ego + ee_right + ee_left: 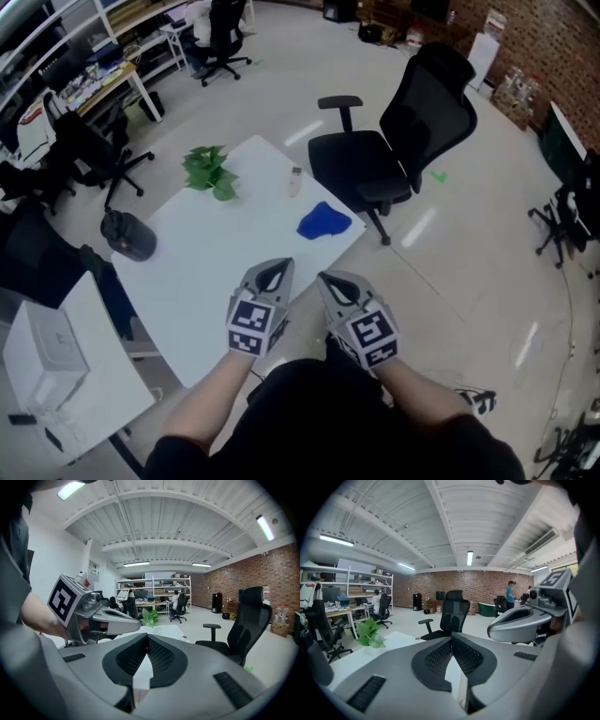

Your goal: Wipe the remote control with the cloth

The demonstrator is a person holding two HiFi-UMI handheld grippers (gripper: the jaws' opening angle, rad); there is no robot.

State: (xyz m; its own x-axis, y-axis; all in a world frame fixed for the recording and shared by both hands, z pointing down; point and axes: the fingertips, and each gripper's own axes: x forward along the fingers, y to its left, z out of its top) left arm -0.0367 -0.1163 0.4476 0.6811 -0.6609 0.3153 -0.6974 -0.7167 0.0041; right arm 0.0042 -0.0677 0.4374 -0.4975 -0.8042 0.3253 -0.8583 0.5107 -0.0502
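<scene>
The small pale slim remote control (295, 181), tiny and only presumed such, is seen on the white rectangular table (202, 272), the crumpled blue cloth (324, 220) near it but apart. No wiping is judged begun. The left gripper (277, 272) and right gripper (337, 281) are held at the near edge, jaws pressed together, empty.

Probably office: desks (103, 80), swivel chairs (398, 141)

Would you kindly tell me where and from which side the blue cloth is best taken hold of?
Probably its bunched middle, from above on the near side: the blue cloth lies crumpled in a heap on the white table, apart from the remote control, so raised folds offer a pinch.
</scene>
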